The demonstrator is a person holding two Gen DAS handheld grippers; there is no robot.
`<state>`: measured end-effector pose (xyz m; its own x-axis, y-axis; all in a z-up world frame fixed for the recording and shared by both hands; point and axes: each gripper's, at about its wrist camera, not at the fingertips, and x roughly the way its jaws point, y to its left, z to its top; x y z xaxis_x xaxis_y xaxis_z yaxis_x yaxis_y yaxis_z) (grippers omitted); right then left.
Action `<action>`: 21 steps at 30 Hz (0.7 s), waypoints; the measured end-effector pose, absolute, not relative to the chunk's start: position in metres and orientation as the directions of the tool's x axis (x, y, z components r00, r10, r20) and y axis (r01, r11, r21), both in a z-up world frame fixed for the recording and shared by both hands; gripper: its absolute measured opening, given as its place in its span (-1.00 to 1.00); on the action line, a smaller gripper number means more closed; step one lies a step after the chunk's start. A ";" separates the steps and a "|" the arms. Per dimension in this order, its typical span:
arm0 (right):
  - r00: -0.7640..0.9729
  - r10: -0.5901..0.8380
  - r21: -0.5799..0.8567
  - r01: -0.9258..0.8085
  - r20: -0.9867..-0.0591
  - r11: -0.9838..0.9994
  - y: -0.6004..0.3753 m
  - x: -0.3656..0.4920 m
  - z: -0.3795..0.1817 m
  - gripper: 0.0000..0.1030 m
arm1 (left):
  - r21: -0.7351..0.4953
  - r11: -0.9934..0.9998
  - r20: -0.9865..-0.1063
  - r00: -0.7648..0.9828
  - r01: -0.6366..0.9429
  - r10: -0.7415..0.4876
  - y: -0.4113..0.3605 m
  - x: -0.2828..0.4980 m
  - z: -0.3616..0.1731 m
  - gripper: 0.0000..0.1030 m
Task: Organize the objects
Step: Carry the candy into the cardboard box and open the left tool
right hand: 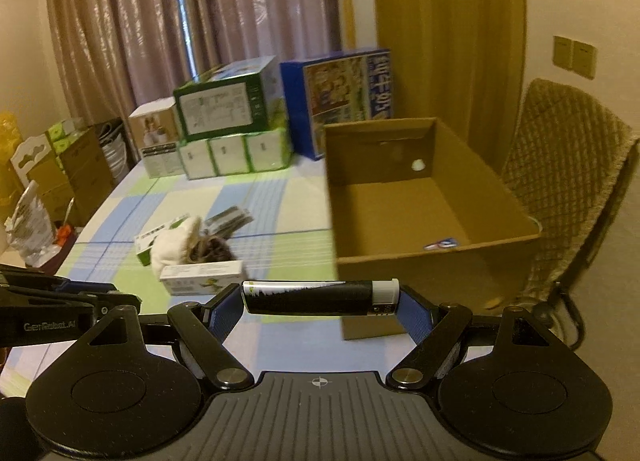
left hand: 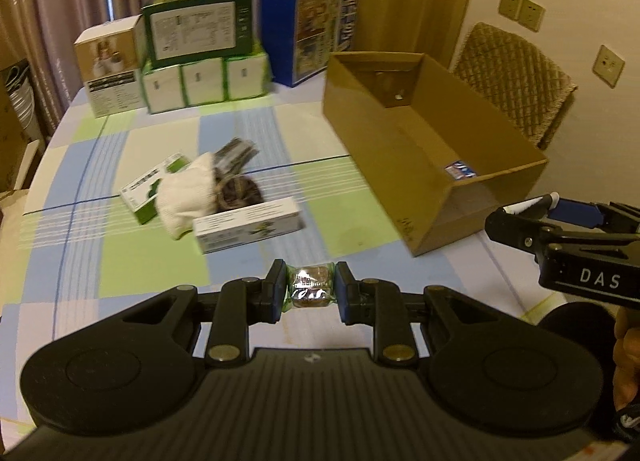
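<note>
My left gripper [left hand: 311, 288] is shut on a small wrapped snack [left hand: 310, 287] with green ends, held above the checked tablecloth. My right gripper [right hand: 322, 299] is shut on a black and white tube [right hand: 320, 297] lying crosswise between its blue pads; that gripper also shows at the right of the left wrist view [left hand: 532, 217]. An open cardboard box [left hand: 404, 165] [right hand: 400, 285] stands on the table's right side, with a small blue packet [left hand: 461, 170] [right hand: 442, 244] on its floor. A pile in the middle holds two white and green cartons [left hand: 250, 229], a white cloth [left hand: 188, 193] and dark packets [left hand: 236, 153].
Stacked green, white and blue boxes [left hand: 200, 49] [right hand: 224, 125] line the table's far edge before curtains. A woven chair [left hand: 516, 77] [right hand: 568, 189] stands behind the cardboard box. More boxes and bags [right hand: 52, 181] sit on the floor at the left. A hand [left hand: 626, 361] holds the right gripper.
</note>
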<state>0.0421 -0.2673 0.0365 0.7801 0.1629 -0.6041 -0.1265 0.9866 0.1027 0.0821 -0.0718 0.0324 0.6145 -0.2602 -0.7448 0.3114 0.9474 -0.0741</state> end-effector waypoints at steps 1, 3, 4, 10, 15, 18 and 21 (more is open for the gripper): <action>0.783 0.157 0.103 -0.119 -0.602 0.987 -0.273 0.041 0.038 0.53 | -0.077 0.945 -0.743 0.613 0.319 -0.267 -0.077 0.082 0.034 -0.59; 0.789 0.144 0.103 -0.102 -0.598 0.989 -0.286 0.041 0.042 0.53 | -0.083 0.939 -0.741 0.610 0.332 -0.281 -0.088 0.083 0.037 -0.59; 0.792 0.138 0.104 -0.094 -0.595 0.990 -0.292 0.041 0.044 0.53 | -0.084 0.937 -0.740 0.608 0.340 -0.288 -0.093 0.084 0.038 -0.59; 0.810 0.099 0.099 -0.051 -0.579 0.994 -0.326 0.051 0.055 0.53 | -0.088 0.916 -0.732 0.598 0.391 -0.326 -0.129 0.094 0.044 -0.59; 0.818 0.079 0.094 -0.030 -0.569 0.995 -0.351 0.065 0.063 0.53 | -0.089 0.898 -0.724 0.592 0.431 -0.355 -0.160 0.107 0.048 -0.59; 0.820 0.074 0.102 -0.019 -0.568 0.995 -0.365 0.077 0.067 0.53 | -0.086 0.890 -0.722 0.587 0.447 -0.365 -0.177 0.117 0.049 -0.59; 0.818 0.070 0.106 -0.011 -0.570 0.994 -0.378 0.090 0.067 0.53 | -0.082 0.882 -0.720 0.585 0.463 -0.374 -0.193 0.129 0.050 -0.59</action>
<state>0.0902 -0.3780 0.0674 0.8185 0.0701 -0.5703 -0.0113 0.9943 0.1061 0.1288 -0.1927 0.0499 0.5846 -0.3742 -0.7199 0.4634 0.8823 -0.0823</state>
